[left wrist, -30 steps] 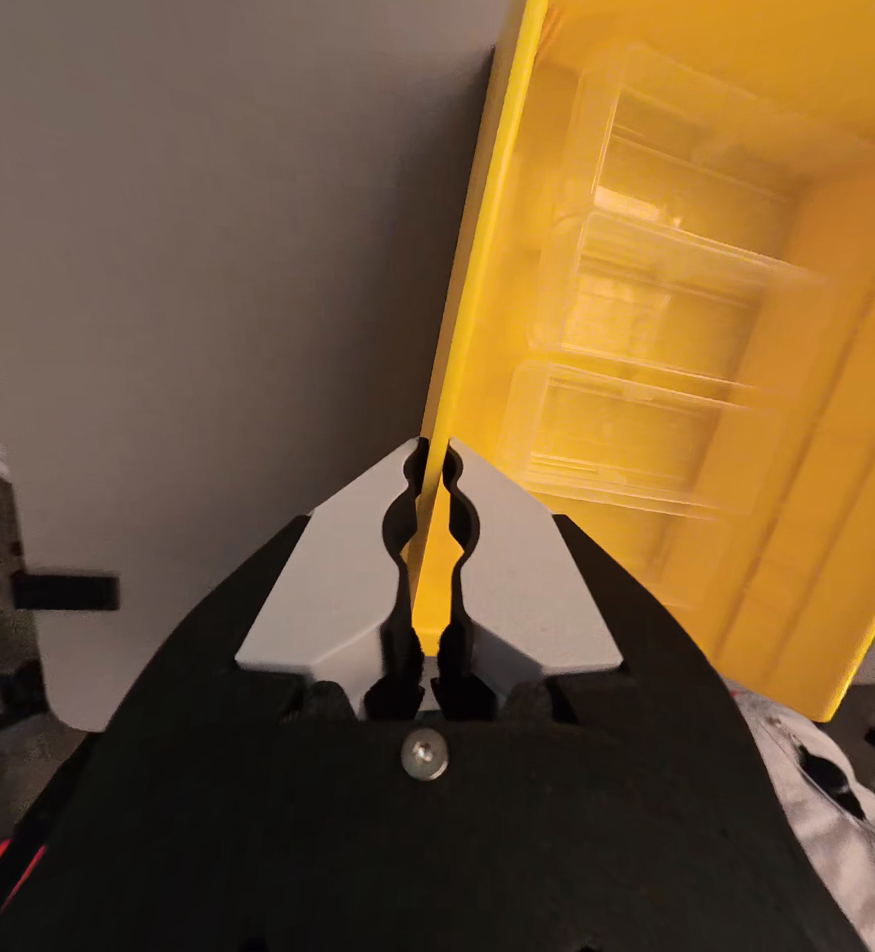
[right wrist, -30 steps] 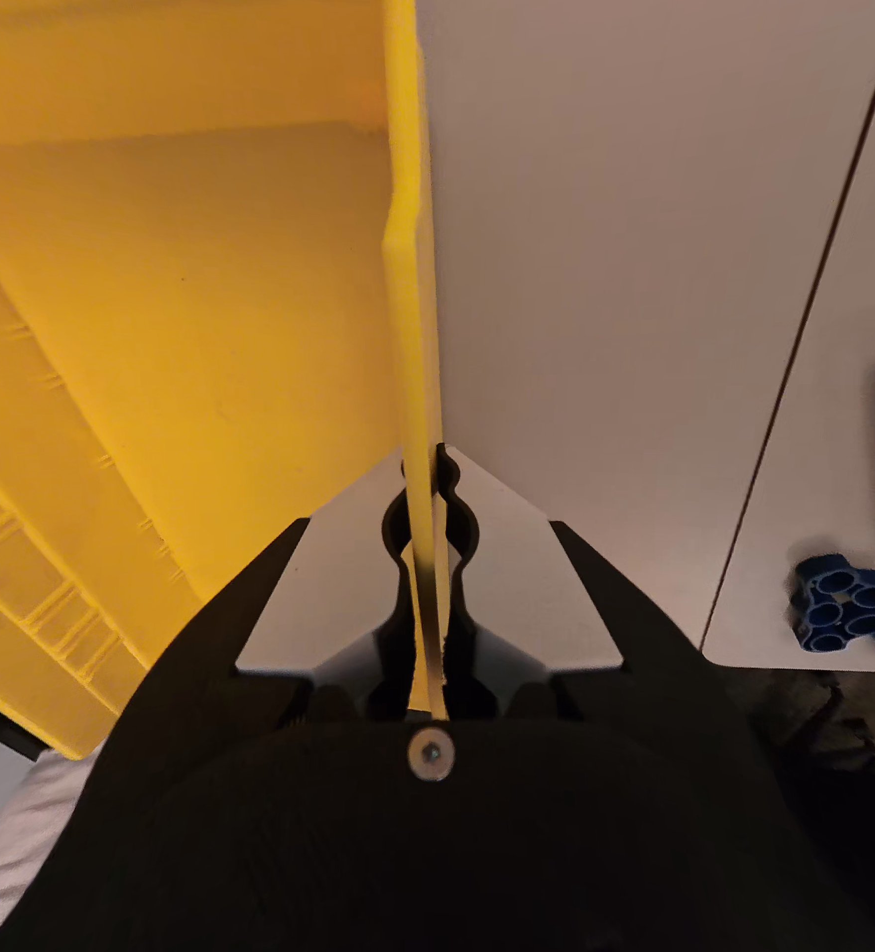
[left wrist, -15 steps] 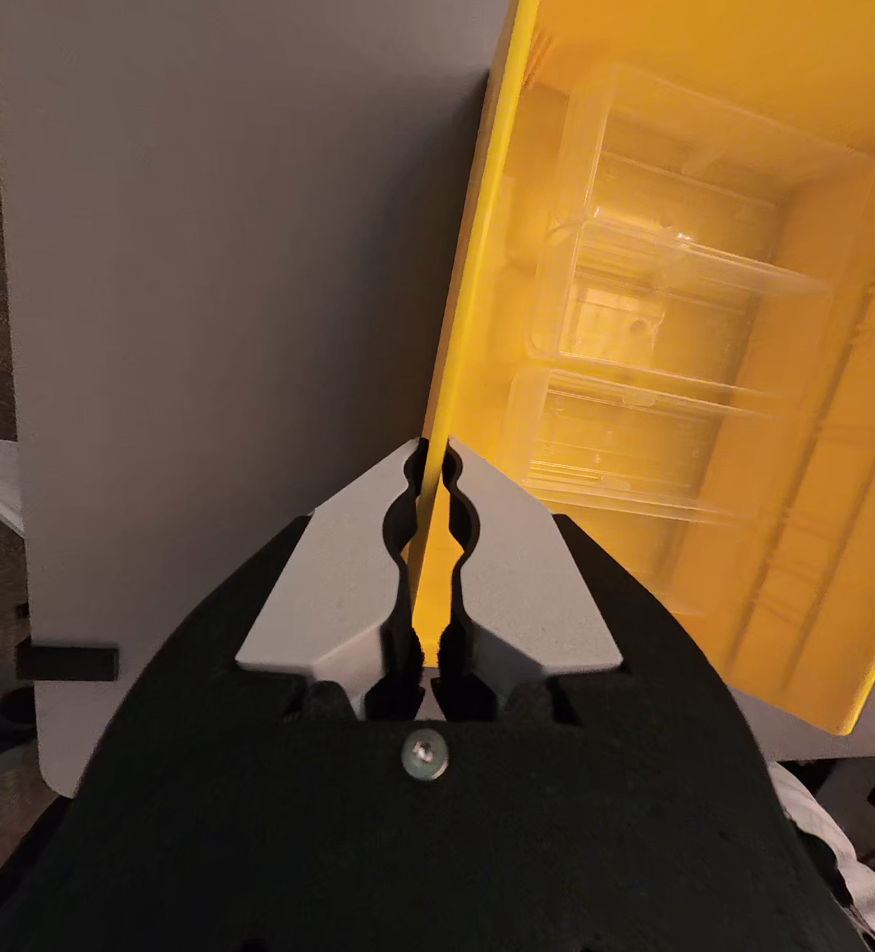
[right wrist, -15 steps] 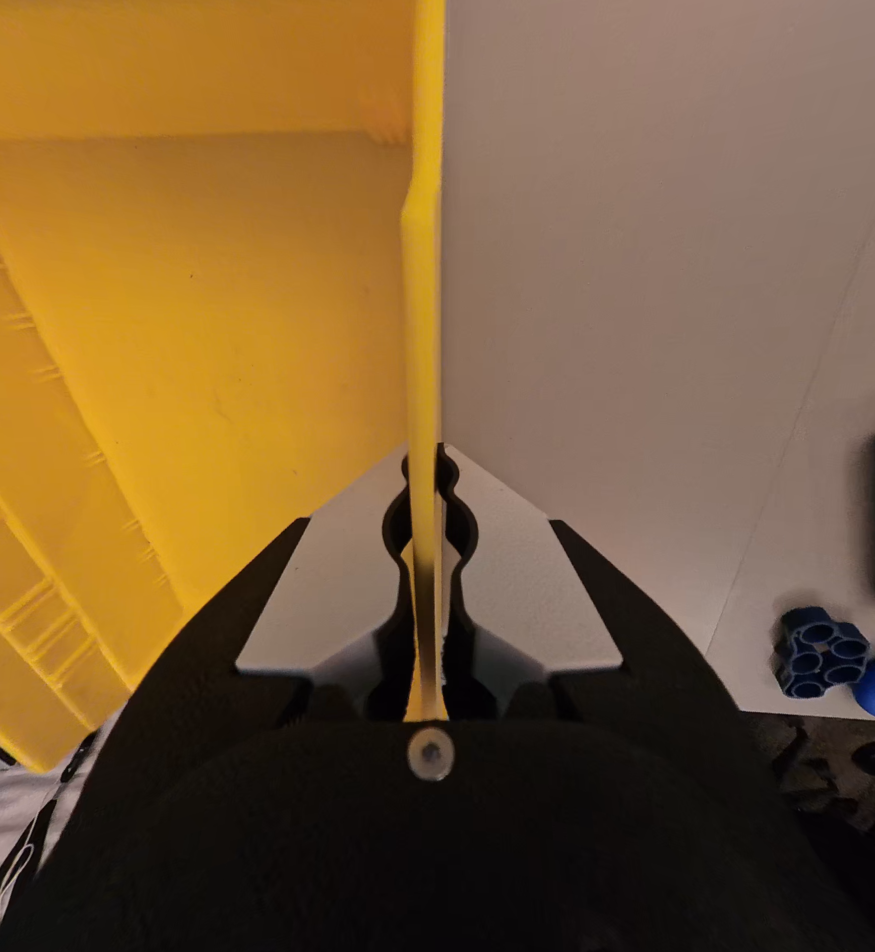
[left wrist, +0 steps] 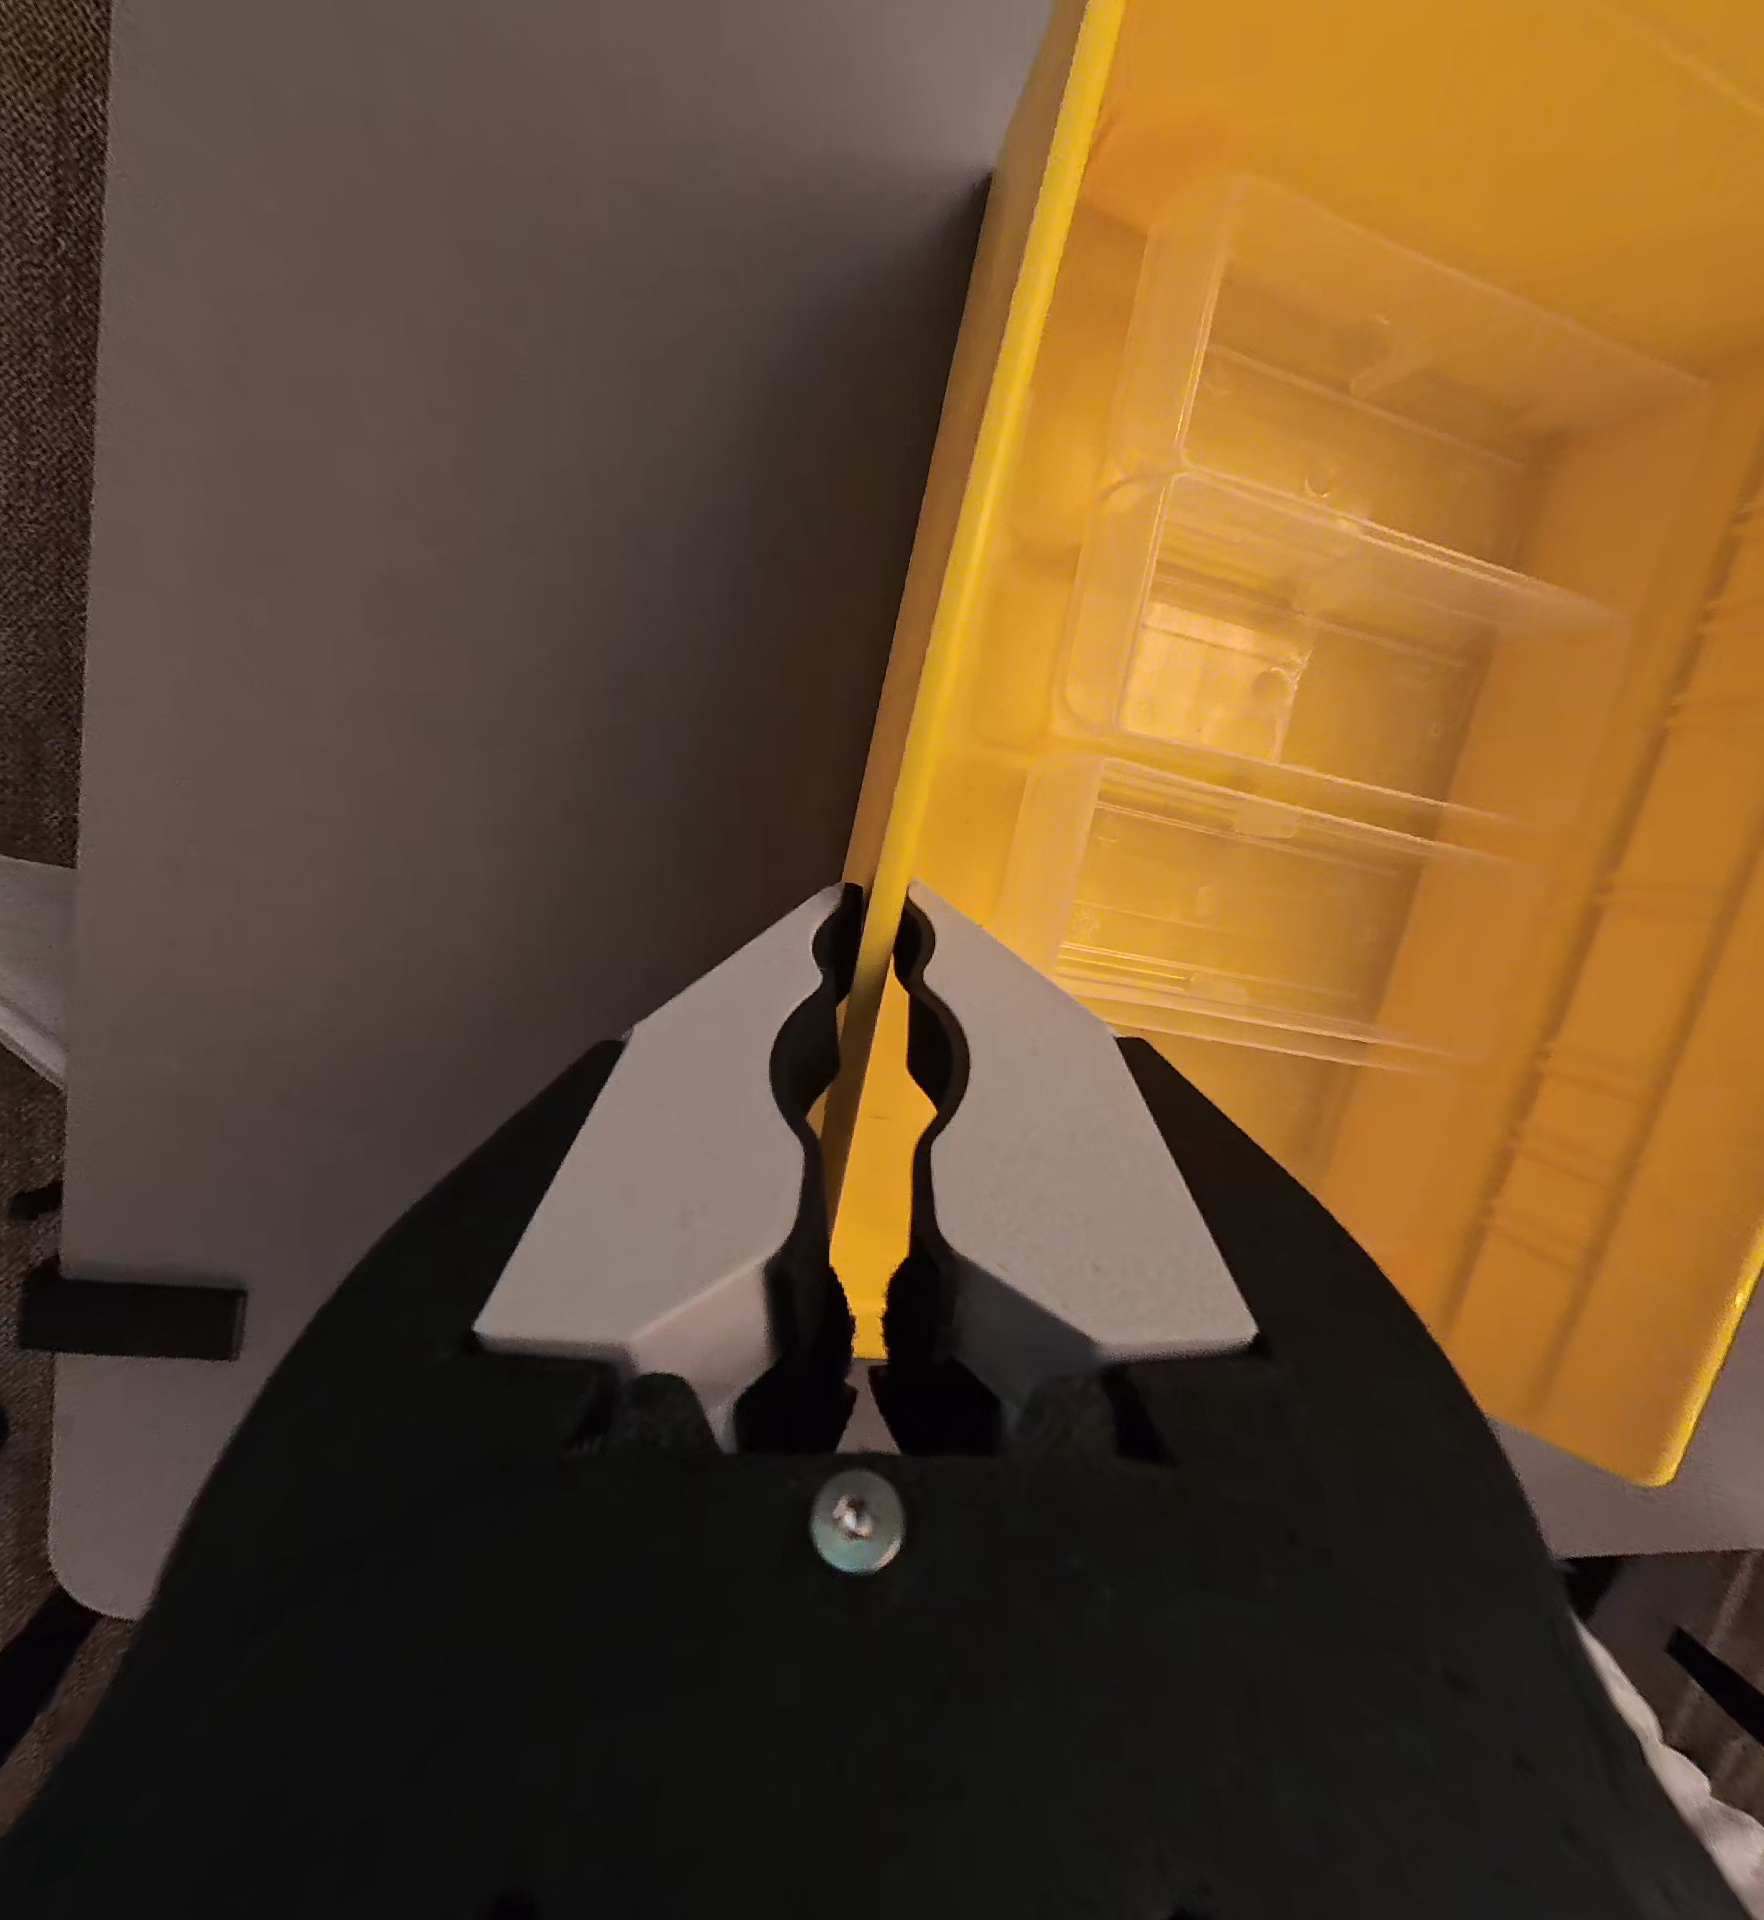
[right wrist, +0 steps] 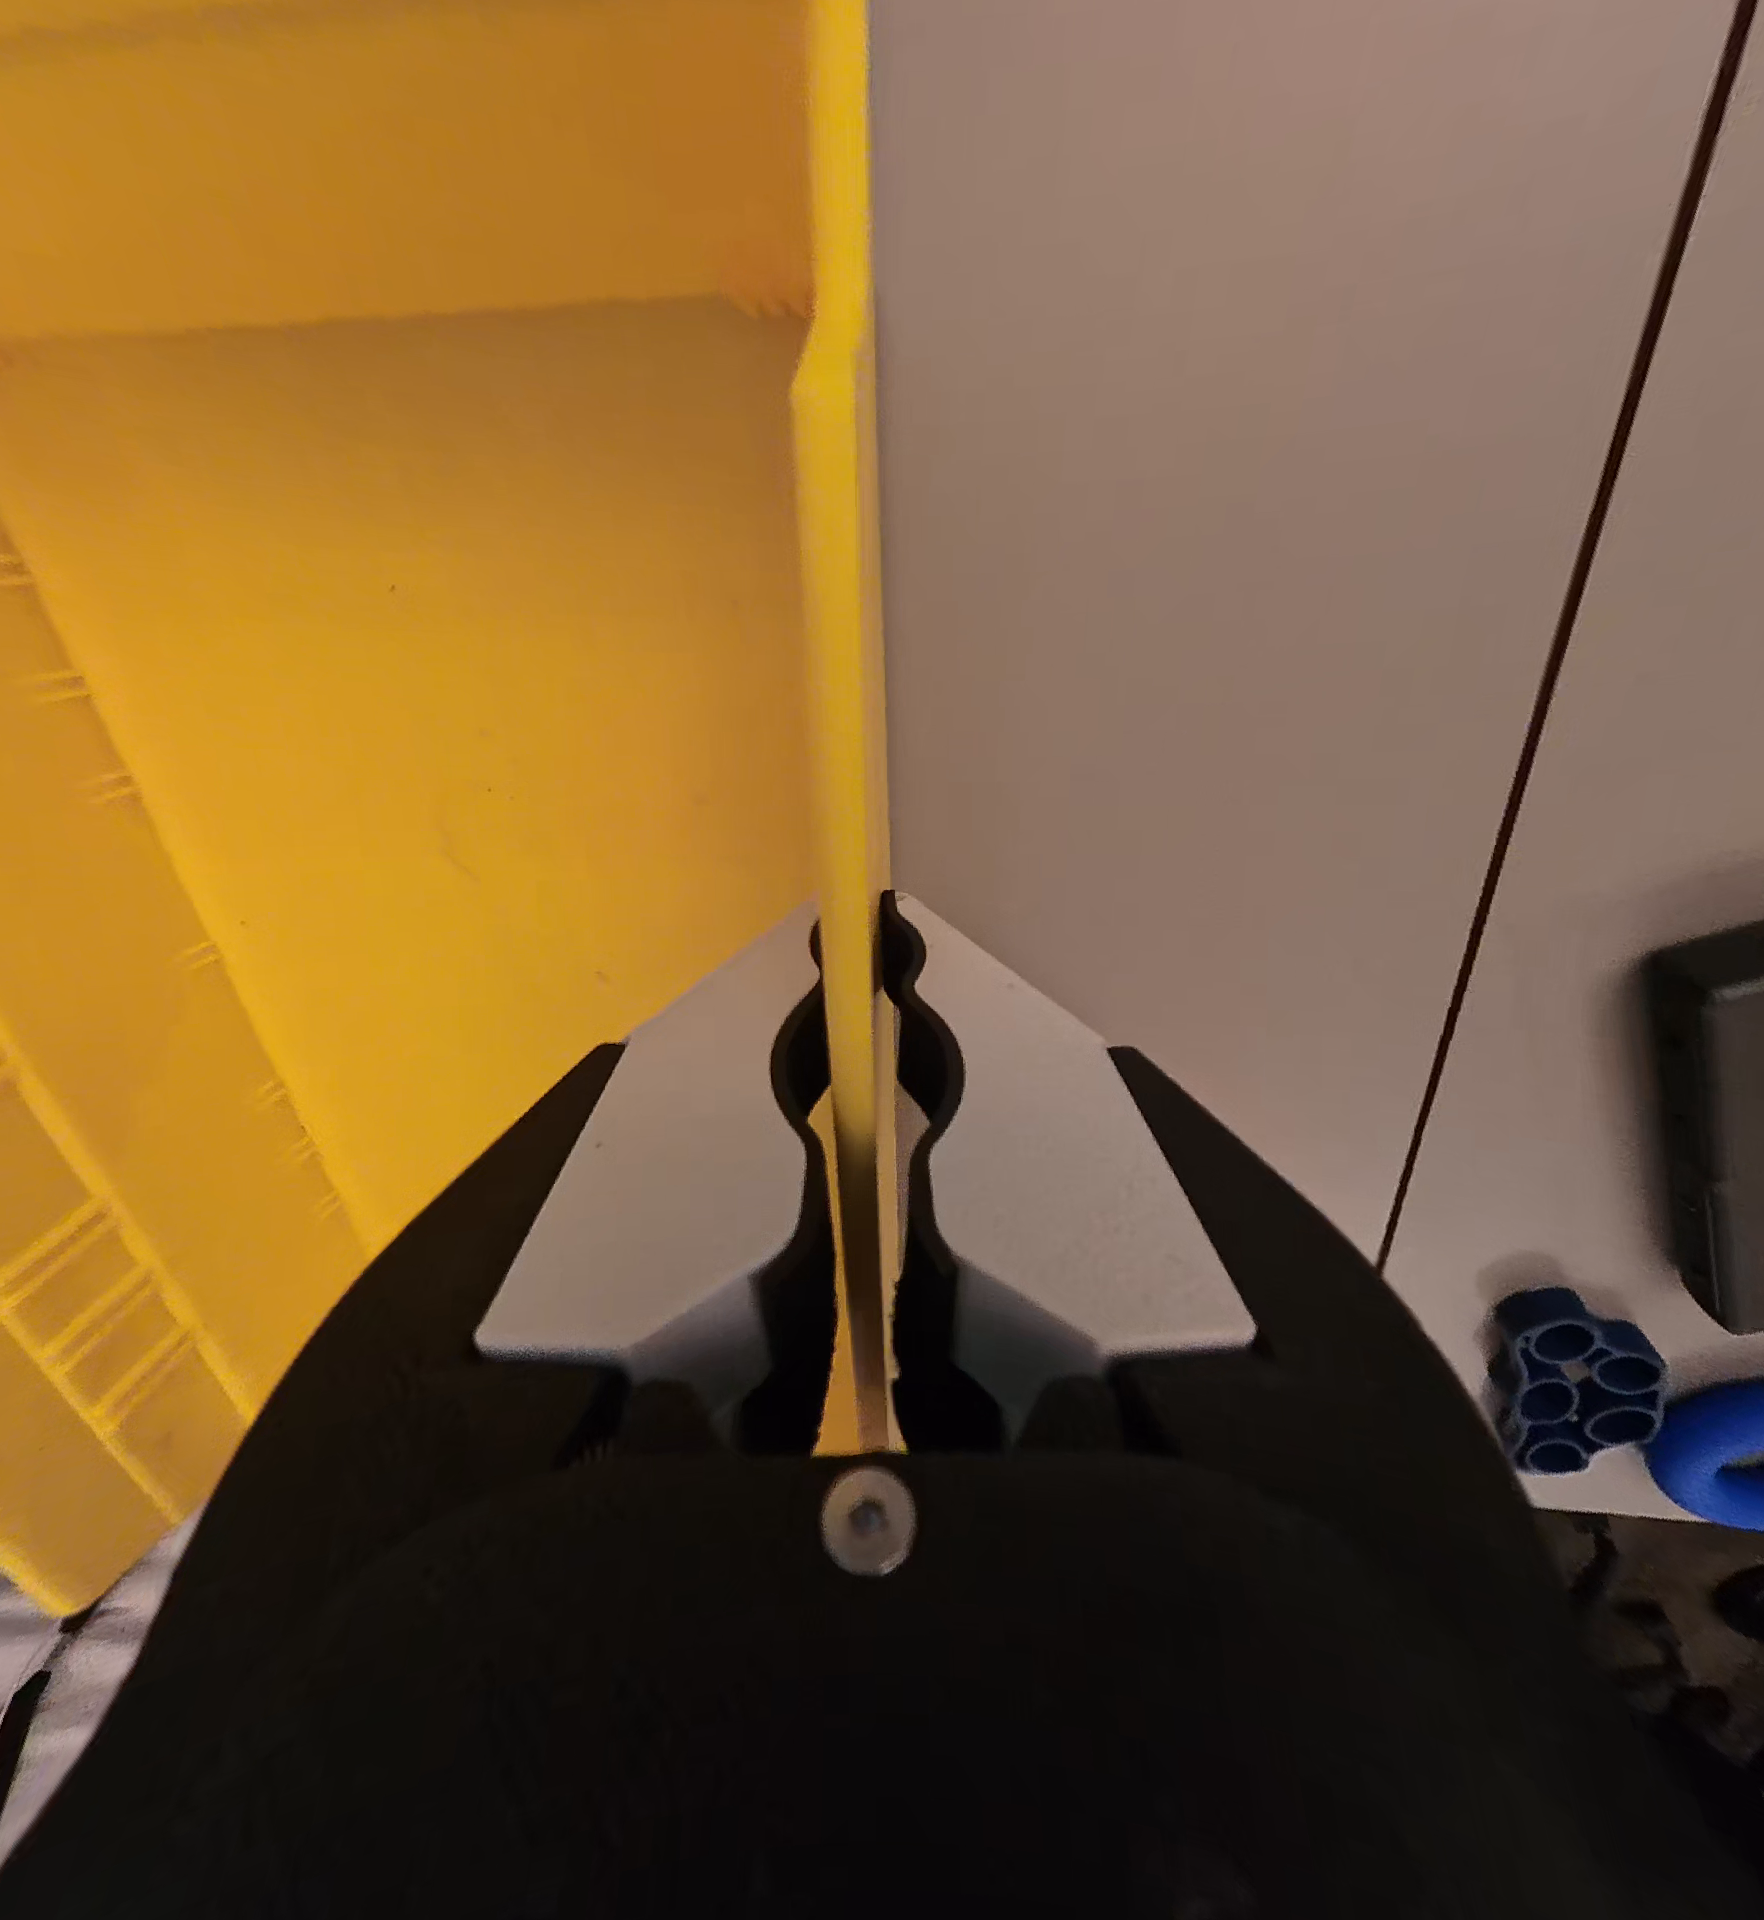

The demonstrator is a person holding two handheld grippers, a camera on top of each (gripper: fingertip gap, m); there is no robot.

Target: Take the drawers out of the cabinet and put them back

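A yellow plastic drawer (left wrist: 1480,312) is held over a grey-white table (left wrist: 493,623). My left gripper (left wrist: 876,904) is shut on the drawer's left side wall. Several clear plastic boxes (left wrist: 1273,727) lie inside the drawer against that wall. My right gripper (right wrist: 852,914) is shut on the drawer's right side wall (right wrist: 842,623); the drawer's yellow floor (right wrist: 390,675) fills the left of that view. The cabinet is not in view.
On the table (right wrist: 1221,520) to the right lie a dark flat box (right wrist: 1761,1132), a blue honeycomb block (right wrist: 1574,1382) and a blue ring (right wrist: 1761,1455). A seam (right wrist: 1584,623) splits the tabletop. A black bar (left wrist: 130,1320) sticks out at the table's left edge. Carpet lies beyond. There is about 95 cm between the tips of the two grippers. The black bar (left wrist: 130,1320) is about 20 cm from my left fingertips.
Both grippers keep their hold on the drawer. The drawer has moved over the table: more tabletop shows on the left, and the dark box has come into view on the right.
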